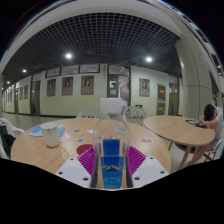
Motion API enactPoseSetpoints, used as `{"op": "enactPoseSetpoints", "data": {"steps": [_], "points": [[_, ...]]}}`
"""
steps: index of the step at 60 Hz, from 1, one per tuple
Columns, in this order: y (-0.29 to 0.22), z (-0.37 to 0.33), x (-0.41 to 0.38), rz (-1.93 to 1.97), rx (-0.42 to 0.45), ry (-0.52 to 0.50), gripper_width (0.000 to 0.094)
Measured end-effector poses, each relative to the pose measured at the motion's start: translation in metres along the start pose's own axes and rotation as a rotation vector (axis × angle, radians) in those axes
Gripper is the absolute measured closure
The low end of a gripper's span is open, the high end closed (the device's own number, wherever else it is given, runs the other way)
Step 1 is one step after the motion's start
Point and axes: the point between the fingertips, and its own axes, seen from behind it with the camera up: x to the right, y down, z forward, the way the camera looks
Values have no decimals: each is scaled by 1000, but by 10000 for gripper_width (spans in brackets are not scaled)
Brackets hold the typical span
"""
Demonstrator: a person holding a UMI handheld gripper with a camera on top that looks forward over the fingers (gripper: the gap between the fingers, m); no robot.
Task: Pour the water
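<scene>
Bottle (111, 150) stands clamped in the tool (111, 165); tipped too fast, water may miss the far-left cup (50, 133) and wet the bench (150, 140)

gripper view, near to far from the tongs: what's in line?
Tongs shut on a clear bottle with blue label → round wooden table → chair behind it → far wall with framed pictures.

The clear bottle (111, 150) hides the gap between the jaws, and its base is cut off below. The white cup's (50, 133) contents cannot be made out. The framed wall notices (87, 86) are too small to read.
</scene>
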Motion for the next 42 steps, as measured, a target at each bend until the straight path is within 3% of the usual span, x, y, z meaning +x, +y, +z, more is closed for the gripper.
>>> {"op": "enactPoseSetpoints", "data": {"steps": [9,18,42], "points": [[-2,5,4,-13,-31,48,599],[-37,18,2,-219,-10,133,600],[-175,77,-110,-1378,95,236,602]]}}
